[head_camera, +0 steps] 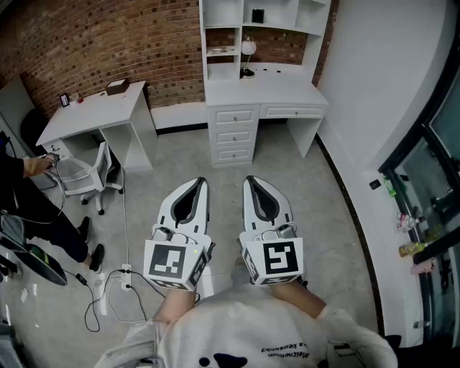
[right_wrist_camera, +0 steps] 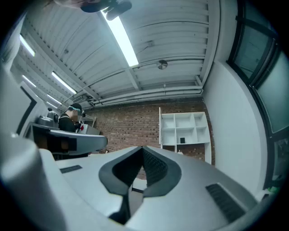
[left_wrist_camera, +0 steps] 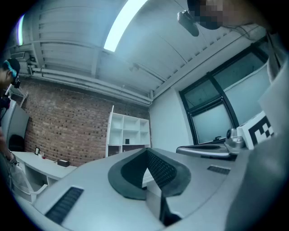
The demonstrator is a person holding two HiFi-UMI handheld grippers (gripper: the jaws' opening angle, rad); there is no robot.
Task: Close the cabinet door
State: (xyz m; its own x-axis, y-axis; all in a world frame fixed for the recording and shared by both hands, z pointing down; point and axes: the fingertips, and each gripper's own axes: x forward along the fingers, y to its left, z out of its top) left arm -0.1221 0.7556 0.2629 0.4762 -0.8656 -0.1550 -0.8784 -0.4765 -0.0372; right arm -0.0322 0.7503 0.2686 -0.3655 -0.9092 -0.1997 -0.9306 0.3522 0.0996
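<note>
White moulded plastic forms both grippers, held side by side and tilted slightly upward. The left gripper (head_camera: 195, 182) has its jaws brought together at the tips, leaving a teardrop hollow behind them lined with dark ribbed pads (left_wrist_camera: 161, 169), and nothing sits in it. The right gripper (head_camera: 253, 180) is likewise fully closed and empty, with the same dark, cross-hatched lining (right_wrist_camera: 153, 168). Each carries a cube (head_camera: 172, 263) with black-and-white square markers at its rear, nearest the person's sleeves (head_camera: 237, 338).

Straight ahead of both, and well apart from them, stands the cabinet (head_camera: 237, 21): a white, boxy unit of open square cubbies above a smooth desktop (head_camera: 277, 90), with a stack of three panelled drawers (head_camera: 233, 135) below, roughly in line with the gap between the grippers. I cannot tell from here which panel is its door or how it stands. A small round lamp (head_camera: 248, 49) sits under the shelves.

Rough red brick wall (head_camera: 108, 43) runs behind the cabinet and on to the left. Ahead and to the left of the left gripper are a plain white table (head_camera: 93, 115) and a white wheeled chair (head_camera: 90, 174), beside a person in dark clothes (head_camera: 29, 208). Thin black cables (head_camera: 115, 295) loop over the pale speckled floor (head_camera: 309, 208) just left of the left gripper. To the right of the right gripper a dark-framed window (head_camera: 431, 144) follows the smooth white wall.
</note>
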